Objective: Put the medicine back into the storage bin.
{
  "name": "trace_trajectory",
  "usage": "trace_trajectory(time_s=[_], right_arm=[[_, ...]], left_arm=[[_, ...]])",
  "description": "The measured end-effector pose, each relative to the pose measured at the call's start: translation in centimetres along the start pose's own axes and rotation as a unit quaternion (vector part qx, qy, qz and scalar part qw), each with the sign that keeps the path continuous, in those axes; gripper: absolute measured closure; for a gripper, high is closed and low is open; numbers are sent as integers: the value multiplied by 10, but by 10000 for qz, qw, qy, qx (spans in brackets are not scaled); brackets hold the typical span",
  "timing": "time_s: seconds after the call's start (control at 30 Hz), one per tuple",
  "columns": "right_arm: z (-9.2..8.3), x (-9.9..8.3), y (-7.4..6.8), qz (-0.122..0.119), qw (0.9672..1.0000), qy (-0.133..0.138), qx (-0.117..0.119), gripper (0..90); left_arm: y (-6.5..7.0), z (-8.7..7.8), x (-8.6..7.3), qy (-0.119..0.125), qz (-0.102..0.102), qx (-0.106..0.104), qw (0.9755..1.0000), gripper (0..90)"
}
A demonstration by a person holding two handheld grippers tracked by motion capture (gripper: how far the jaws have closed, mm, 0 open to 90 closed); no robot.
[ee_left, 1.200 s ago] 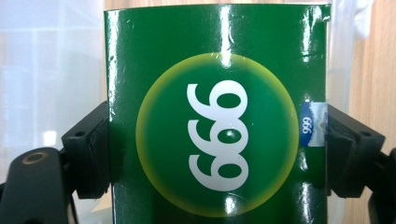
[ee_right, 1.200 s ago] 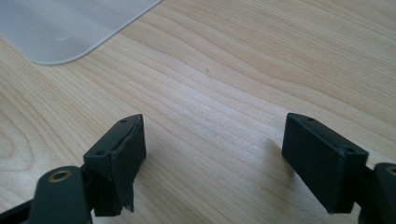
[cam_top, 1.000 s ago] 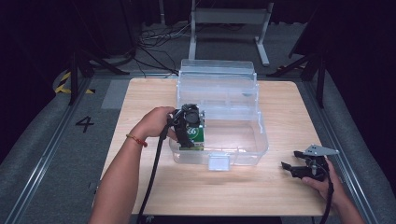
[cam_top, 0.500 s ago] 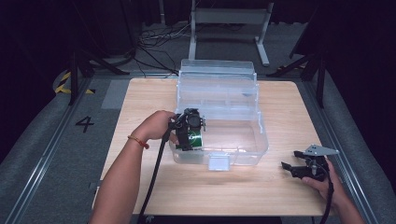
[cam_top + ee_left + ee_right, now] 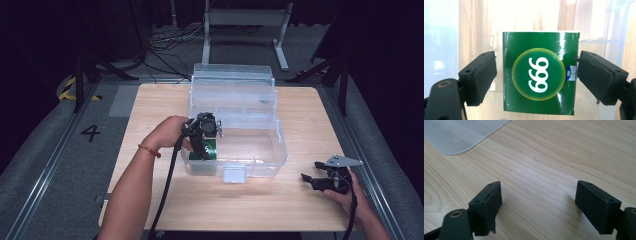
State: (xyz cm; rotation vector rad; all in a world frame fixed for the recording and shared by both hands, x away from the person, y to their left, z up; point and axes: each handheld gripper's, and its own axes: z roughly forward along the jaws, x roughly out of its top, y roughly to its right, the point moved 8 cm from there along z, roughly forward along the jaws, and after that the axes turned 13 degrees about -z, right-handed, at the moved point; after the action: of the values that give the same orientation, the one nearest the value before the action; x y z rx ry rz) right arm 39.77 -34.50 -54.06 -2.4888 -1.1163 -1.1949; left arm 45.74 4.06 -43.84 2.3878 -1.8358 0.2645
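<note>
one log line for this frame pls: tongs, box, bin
left tongs: straddling green box, gap on one side | box: inside clear bin | right tongs: open, empty, over table

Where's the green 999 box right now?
High view: the green box sits inside the clear plastic bin, at its front-left corner. Left gripper view: it lies between the left gripper's jaws.

Hand-held gripper (image 5: 537, 206) gapes over wooden table (image 5: 554, 160).
</note>
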Motion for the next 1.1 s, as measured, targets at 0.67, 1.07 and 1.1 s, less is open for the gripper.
trace_trajectory(time_s=[0.67,1.07,1.1], right_arm=[[0,0,0,1,10000,3,1,217],[0,0,0,1,10000,0,2,217],[0,0,0,1,10000,-1,1,217]], left_arm=[[13,-35,-23,1614,-707,113,9843,164],[41,-27,-42,1967,-1032,314,9745,163],[43,-26,-43,1939,-984,286,9757,186]])
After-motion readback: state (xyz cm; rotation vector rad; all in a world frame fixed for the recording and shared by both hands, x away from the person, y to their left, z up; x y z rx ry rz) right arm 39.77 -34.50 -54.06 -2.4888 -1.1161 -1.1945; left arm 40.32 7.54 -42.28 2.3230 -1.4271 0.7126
